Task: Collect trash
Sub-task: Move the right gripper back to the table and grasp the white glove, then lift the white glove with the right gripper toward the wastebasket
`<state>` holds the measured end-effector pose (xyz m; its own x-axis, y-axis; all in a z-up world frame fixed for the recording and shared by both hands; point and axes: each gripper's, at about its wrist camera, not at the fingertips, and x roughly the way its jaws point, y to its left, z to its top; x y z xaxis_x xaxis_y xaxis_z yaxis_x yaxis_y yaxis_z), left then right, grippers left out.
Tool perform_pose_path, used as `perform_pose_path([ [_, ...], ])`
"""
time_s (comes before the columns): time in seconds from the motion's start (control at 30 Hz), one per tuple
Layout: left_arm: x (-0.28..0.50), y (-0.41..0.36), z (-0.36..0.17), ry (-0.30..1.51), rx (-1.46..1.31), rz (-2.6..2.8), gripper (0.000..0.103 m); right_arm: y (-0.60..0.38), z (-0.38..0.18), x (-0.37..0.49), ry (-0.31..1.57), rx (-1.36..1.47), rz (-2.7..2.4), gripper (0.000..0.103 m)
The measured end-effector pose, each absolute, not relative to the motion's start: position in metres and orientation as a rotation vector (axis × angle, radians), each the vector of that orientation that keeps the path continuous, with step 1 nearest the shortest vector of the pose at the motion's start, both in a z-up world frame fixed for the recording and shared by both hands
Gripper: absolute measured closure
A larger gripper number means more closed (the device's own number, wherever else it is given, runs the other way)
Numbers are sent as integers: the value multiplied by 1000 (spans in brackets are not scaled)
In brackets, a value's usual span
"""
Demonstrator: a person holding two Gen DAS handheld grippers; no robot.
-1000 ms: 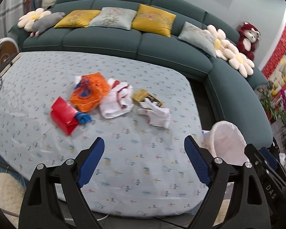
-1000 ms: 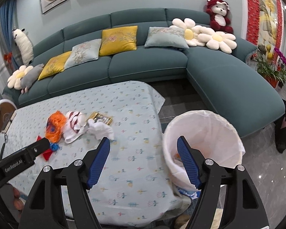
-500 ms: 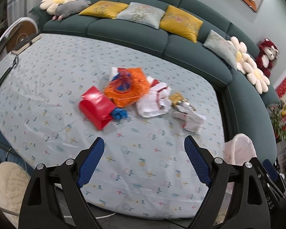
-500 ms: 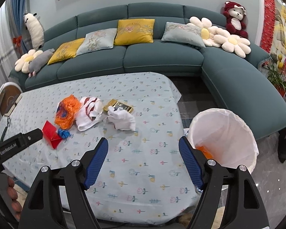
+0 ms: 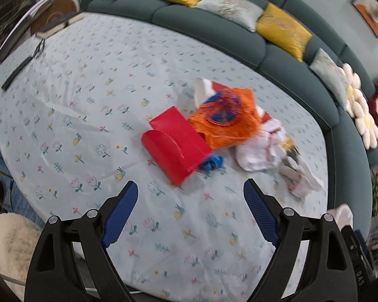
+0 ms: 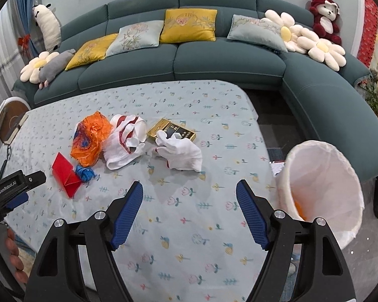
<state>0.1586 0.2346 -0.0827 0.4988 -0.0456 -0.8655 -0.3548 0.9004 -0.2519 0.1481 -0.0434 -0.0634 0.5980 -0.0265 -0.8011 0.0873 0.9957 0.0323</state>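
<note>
Trash lies in a loose heap on the flowered tablecloth (image 6: 189,201): a red paper box (image 5: 176,146) (image 6: 64,172), a small blue wad (image 5: 213,162) (image 6: 86,173), an orange plastic bag (image 5: 226,120) (image 6: 89,136), a white and red cloth (image 6: 124,141), a gold box (image 6: 172,130) and a white glove (image 6: 181,151). A white-lined trash bin (image 6: 320,191) stands off the table's right edge. My left gripper (image 5: 190,211) is open and empty, just short of the red box. My right gripper (image 6: 189,214) is open and empty, short of the glove.
A teal corner sofa (image 6: 214,58) with cushions and plush toys runs behind the table and along its right side. A book (image 5: 58,25), a black strap (image 5: 17,71) and a round chair back (image 5: 53,10) are at the table's far left. A fluffy stool (image 5: 10,241) is below left.
My left gripper has swung left and moved closer to the heap, so the red box now sits ahead of it. My right gripper has moved in over the table toward the glove.
</note>
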Motion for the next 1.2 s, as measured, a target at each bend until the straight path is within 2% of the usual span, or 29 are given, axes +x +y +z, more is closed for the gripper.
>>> perform_pose_path([
  [0.6, 238, 262, -158, 1237, -570, 306, 23, -39, -106, 233, 1001, 111, -85, 30],
  [0.87, 226, 257, -156, 1203, -524, 242, 63, -37, -124, 253, 1029, 125, -86, 30],
  [0.93, 222, 252, -150, 1184, -494, 210, 89, -38, -128, 254, 1030, 135, -83, 30],
  [0.97, 221, 248, -147, 1181, -472, 198, 91, -38, -131, 254, 1037, 144, -81, 32],
  [1.0, 221, 245, -144, 1175, -461, 192, 94, -39, -133, 255, 1044, 151, -76, 35],
  [1.03, 221, 243, -142, 1170, -455, 182, 100, -39, -135, 256, 1051, 162, -69, 45],
  [1.07, 221, 242, -141, 1170, -453, 174, 101, -40, -138, 256, 1065, 174, -61, 54],
  [1.2, 217, 235, -132, 1155, -449, 146, 103, -46, -141, 253, 1083, 209, -53, 76],
])
